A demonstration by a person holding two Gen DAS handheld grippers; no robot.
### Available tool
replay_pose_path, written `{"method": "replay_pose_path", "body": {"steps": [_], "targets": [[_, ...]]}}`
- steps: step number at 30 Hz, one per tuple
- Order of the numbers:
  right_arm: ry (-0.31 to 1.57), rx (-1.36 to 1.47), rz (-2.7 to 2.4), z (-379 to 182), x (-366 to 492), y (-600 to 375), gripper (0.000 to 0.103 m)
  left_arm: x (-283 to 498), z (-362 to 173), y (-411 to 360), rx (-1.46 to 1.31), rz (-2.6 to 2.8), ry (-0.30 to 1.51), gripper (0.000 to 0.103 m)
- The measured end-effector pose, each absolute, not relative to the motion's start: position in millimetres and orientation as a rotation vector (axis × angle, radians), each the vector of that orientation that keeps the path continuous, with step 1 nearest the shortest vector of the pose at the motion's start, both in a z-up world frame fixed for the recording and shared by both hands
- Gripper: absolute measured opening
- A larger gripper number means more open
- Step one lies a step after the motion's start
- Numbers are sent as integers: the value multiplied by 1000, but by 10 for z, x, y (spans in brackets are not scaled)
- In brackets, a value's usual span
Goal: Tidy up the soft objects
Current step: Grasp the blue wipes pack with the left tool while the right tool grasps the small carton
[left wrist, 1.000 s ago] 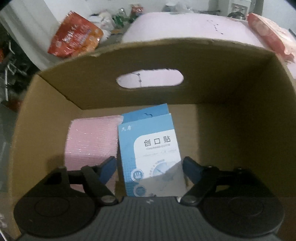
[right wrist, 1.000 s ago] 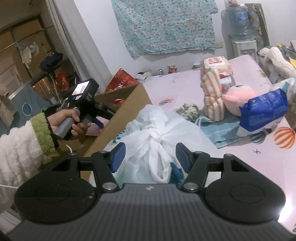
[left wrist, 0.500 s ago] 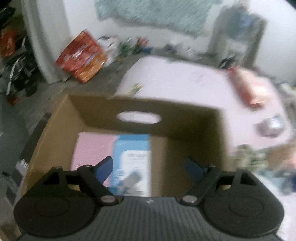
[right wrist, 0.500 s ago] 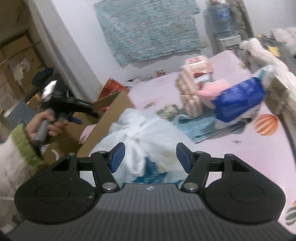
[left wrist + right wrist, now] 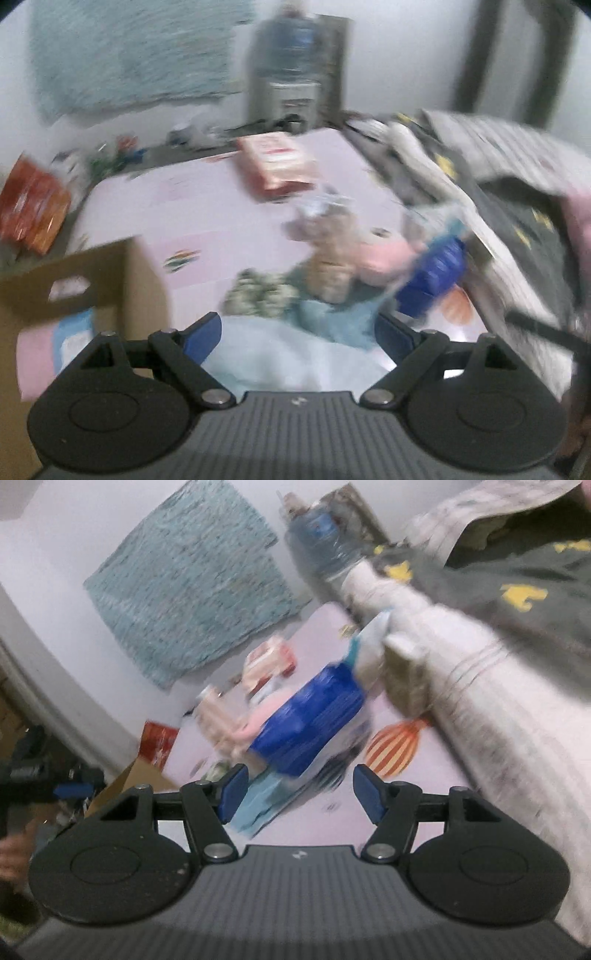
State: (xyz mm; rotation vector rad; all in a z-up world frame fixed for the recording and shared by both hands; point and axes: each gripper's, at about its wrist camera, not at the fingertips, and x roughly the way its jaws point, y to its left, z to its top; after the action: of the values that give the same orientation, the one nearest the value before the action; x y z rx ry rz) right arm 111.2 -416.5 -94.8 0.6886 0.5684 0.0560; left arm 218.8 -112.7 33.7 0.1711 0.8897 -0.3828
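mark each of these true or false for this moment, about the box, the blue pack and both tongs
1. The brown cardboard box stands at the left edge of the pink tabletop. True.
2. The left tongs grip the blue plastic pack. False: they are open and empty, with the pack well ahead of them.
3. The right tongs point toward the blue plastic pack. True.
4. The right tongs are shut. False: their blue pads stand apart with nothing pressed between them.
5. The cardboard box is empty. False: a pink and a pale blue item lie inside it.
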Motion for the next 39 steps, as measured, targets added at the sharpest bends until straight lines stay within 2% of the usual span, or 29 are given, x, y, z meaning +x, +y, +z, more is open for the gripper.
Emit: {"method": "replay_pose_path", "body": {"steps": [11, 23, 29, 35, 39], "targets": [[532, 802, 49, -1201, 1403, -4660, 62, 2193, -36, -2452, 564, -610, 839, 90], [478, 689, -39, -1181, 1732, -4970, 61, 2529, -479, -3251, 715, -632, 888, 77], [494, 673, -49, -1390, 1999, -5072, 52, 2680, -659, -3419, 737, -617, 945, 66], [537, 675, -40, -1643, 2228, -5054, 45, 2773, -786, -3517, 751, -612, 984, 66], [530, 660, -28, -1673, 2276, -5003, 41, 2837, -862, -3573, 743, -607, 1018, 57]]}}
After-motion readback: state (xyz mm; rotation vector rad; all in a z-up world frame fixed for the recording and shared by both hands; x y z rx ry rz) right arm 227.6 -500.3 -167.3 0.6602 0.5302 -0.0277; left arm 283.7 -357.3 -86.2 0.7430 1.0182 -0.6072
